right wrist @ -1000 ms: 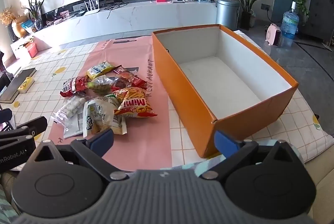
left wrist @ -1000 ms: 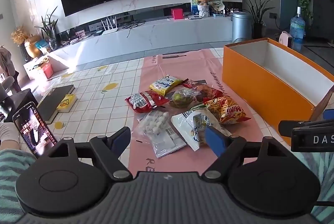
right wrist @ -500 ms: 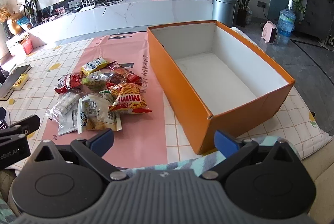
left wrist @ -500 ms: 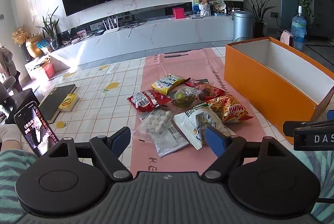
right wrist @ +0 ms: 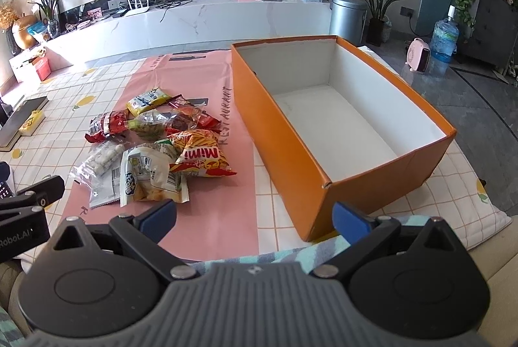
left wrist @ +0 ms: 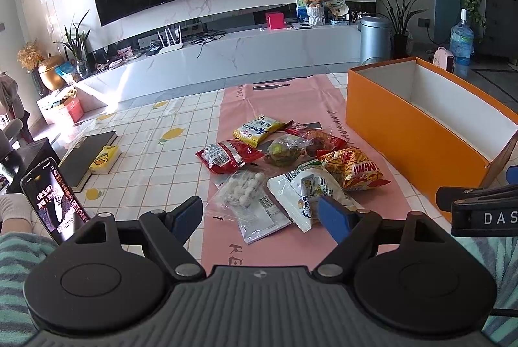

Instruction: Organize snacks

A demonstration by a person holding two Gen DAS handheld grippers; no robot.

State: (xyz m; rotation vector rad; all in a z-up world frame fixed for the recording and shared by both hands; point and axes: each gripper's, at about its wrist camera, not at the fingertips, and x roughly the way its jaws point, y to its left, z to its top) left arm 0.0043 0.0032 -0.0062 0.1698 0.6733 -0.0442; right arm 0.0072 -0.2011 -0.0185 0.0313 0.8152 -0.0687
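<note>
Snacks lay heaped on the pink mat, orange box empty.
We held both grippers released; the pile sat at twelve o'clock of our nearer left gripper, ten o'clock of the right gripper.

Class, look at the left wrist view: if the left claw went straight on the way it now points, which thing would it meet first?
Probably the clear bag of white candies, lying just ahead between the open left claw fingers; the white snack bag beside it is about as close, and depth is unclear.

snacks: loose pile of bags, flat on pink runner | Mimi bag: orange, pile's box-side edge | orange box: open, white inside, beside pile
</note>
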